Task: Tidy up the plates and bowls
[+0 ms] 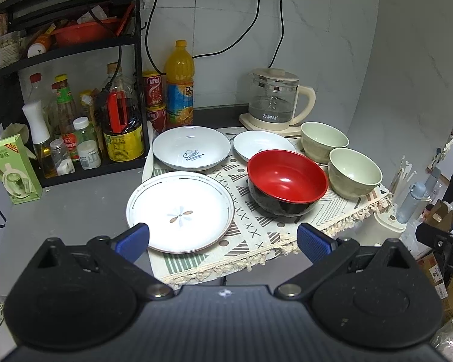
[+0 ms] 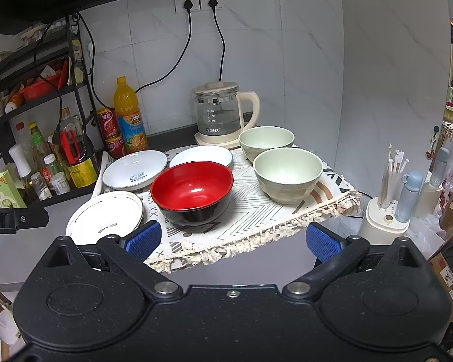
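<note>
On a patterned cloth (image 1: 256, 235) (image 2: 256, 211) lie a white flower plate (image 1: 179, 211) (image 2: 105, 214), a white "Sweet" dish (image 1: 191, 147) (image 2: 134, 169), a smaller white dish (image 1: 261, 144) (image 2: 200, 155), a red and black bowl (image 1: 287, 185) (image 2: 191, 191) and two pale green bowls, one near (image 1: 355, 172) (image 2: 287, 173) and one far (image 1: 323, 140) (image 2: 265, 140). My left gripper (image 1: 223, 241) is open and empty, just in front of the flower plate. My right gripper (image 2: 234, 241) is open and empty, in front of the red bowl.
A black rack (image 1: 60, 54) with bottles and sauces stands at the left. A juice bottle (image 1: 179, 84) and red cans (image 1: 154, 90) stand behind the dishes. A glass kettle (image 1: 274, 102) sits at the back. A white holder with straws and a blue bottle (image 2: 389, 211) stands right of the counter's edge.
</note>
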{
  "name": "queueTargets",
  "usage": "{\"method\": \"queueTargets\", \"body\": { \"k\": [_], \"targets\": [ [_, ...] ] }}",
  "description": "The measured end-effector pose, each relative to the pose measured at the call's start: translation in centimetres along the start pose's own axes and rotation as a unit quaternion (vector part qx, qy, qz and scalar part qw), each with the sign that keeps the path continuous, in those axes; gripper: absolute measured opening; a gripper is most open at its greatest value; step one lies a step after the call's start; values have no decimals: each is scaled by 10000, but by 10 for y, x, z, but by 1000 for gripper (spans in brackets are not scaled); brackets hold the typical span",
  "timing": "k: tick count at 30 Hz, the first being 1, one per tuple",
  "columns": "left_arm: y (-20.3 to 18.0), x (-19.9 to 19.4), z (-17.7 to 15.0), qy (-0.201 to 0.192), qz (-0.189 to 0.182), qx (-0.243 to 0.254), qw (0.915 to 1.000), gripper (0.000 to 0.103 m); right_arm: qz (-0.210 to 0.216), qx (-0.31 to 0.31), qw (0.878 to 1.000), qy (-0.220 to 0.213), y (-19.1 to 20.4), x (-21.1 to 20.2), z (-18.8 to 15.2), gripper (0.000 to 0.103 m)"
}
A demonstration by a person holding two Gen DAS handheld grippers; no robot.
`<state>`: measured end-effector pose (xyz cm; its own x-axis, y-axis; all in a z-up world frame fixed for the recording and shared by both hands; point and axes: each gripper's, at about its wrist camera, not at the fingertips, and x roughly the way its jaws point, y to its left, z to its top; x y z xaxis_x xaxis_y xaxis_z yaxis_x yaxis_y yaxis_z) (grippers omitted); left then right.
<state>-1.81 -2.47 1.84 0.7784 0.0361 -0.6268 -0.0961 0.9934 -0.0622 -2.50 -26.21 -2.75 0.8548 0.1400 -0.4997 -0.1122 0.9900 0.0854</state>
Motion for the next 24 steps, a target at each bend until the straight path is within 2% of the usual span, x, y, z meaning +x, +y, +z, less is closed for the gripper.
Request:
{"method": "queueTargets", "body": {
  "k": [24],
  "targets": [
    [3, -10, -11, 18, 101, -90, 9999, 103, 2, -82, 10000, 0, 4, -9, -9, 103]
  ]
}}
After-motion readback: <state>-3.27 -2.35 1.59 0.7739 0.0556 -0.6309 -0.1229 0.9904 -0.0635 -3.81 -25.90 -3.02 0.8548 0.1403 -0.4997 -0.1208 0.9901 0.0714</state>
